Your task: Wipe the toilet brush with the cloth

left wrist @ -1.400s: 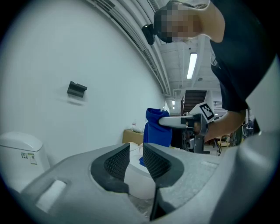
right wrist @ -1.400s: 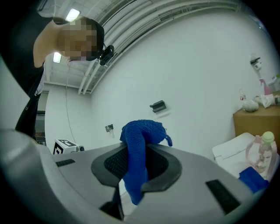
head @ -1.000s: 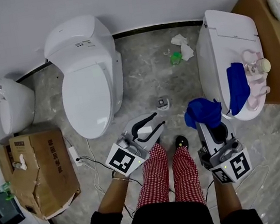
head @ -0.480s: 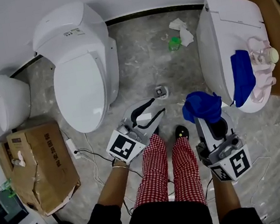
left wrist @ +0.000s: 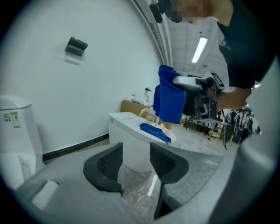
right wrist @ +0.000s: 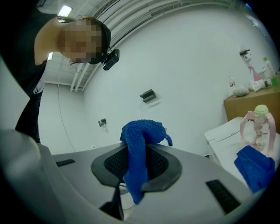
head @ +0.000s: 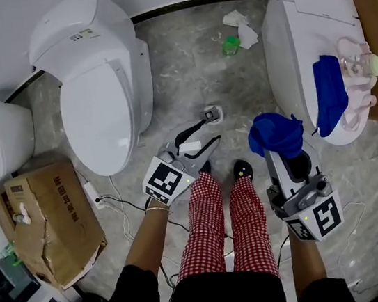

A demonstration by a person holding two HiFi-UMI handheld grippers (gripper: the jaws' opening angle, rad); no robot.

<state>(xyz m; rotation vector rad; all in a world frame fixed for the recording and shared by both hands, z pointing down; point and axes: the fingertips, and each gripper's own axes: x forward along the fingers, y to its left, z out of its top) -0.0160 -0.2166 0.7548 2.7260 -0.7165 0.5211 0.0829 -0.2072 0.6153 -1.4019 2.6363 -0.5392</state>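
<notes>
Two grippers are held over the person's red-checked trousers. The right gripper pinches a blue cloth between its pads; the cloth bunches above the tips and hangs below them. The left gripper has its jaws spread with nothing between them, and they have just been opening. Just beyond its tips a small round object stands on the grey floor; whether it is the brush I cannot tell. At far right a white toilet bears a second blue cloth and a pink holder with a bottle on its lid. Another toilet stands far left, and a cardboard box sits near left.
</notes>
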